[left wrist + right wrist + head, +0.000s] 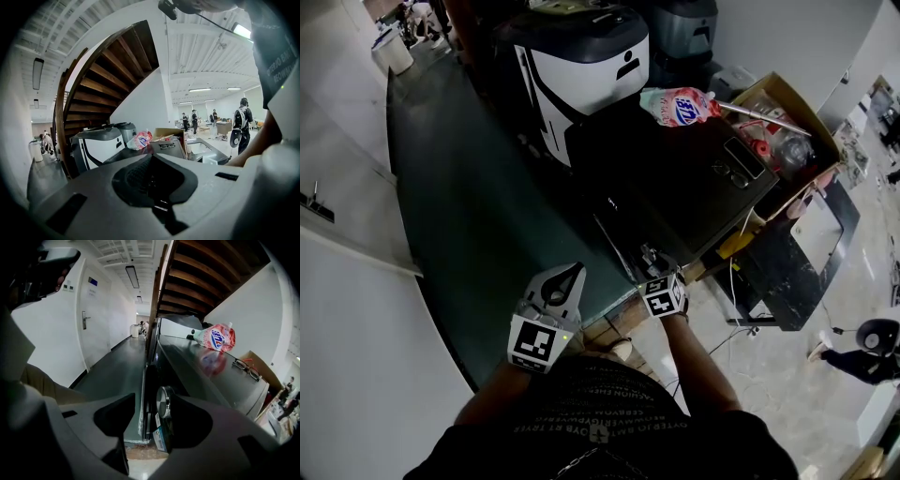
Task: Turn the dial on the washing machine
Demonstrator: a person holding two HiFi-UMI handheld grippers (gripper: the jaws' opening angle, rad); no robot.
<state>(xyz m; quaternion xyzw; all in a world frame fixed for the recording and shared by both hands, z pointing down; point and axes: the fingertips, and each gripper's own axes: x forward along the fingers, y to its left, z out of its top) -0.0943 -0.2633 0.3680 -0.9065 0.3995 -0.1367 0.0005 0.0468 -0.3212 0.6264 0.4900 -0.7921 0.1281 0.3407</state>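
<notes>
Gleaming dial [163,401], right gripper view only

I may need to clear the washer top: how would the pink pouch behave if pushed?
The pink pouch looks like soft film, so it would probably sag, not roll. Lying flat on the glossy washing machine top, it would likely slide easily.

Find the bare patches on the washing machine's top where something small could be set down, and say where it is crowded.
Free: the near and middle of the washing machine top, bordered by its front edge, the detergent pouch at the back and the glasses toward the right. Crowded: the cardboard box beyond the right side, filled with items.
</notes>
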